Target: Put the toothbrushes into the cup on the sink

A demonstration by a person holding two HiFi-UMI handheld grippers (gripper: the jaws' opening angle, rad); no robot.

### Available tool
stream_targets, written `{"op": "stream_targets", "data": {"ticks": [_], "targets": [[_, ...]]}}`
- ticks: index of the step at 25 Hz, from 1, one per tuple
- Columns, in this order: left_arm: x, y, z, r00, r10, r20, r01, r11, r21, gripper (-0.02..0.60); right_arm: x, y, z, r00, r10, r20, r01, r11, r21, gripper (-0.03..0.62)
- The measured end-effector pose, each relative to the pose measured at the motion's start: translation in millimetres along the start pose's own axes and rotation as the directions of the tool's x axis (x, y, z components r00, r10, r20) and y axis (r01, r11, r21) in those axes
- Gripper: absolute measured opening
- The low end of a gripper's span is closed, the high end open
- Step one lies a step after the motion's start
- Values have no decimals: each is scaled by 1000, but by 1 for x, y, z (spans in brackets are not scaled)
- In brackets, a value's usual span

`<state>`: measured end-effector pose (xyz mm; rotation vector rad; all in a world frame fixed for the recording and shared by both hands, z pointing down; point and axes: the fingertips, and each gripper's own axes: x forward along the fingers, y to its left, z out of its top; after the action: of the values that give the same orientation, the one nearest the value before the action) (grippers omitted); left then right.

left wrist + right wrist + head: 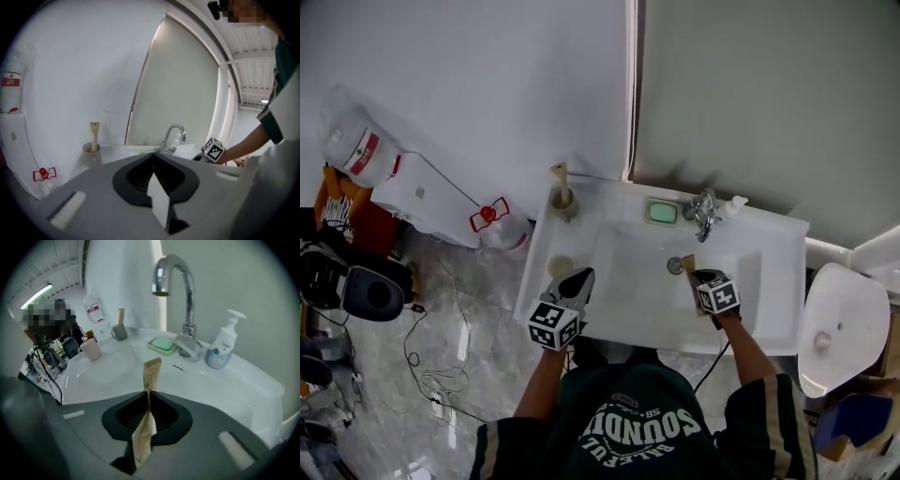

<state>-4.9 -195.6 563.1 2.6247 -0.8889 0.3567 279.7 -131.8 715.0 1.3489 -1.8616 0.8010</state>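
Observation:
A white sink (769, 309) carries a grey cup (562, 202) at its back left corner, with one tan toothbrush (560, 178) standing in it. The left gripper view shows that cup (92, 153) ahead on the left. My right gripper (701, 277) hangs over the basin near the drain. It is shut on a tan paper-wrapped toothbrush (151, 376), whose end sticks up past the jaws. My left gripper (577, 279) is over the sink's front left rim. Its jaws are closed on a flat white packet (158, 197) that does not reach past the tips.
A second pale cup (561, 266) stands on the sink's left rim. At the back are a chrome faucet (705, 214), a green soap bar (663, 213) and a pump bottle (222, 345). A toilet (839, 328) is on the right. Cables and gear lie on the floor at the left.

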Motion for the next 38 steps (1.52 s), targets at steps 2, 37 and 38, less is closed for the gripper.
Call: {"op": "stream_targets", "data": {"ticks": [2,37,38], "targets": [[-13,18,1,1000,23,11,-23,1000,-9,49,11,32,26,999,41,31,-40,999,-36,31],[-160,172,-23,978,193,82,-184,977,-105,49,45,324,302,734,335,591,-268,942,-201,31],[-160,173,-24,978,191,81,-182,977,-107,49,51,323,297,742,328,585,-269,945,-188,31]]}}
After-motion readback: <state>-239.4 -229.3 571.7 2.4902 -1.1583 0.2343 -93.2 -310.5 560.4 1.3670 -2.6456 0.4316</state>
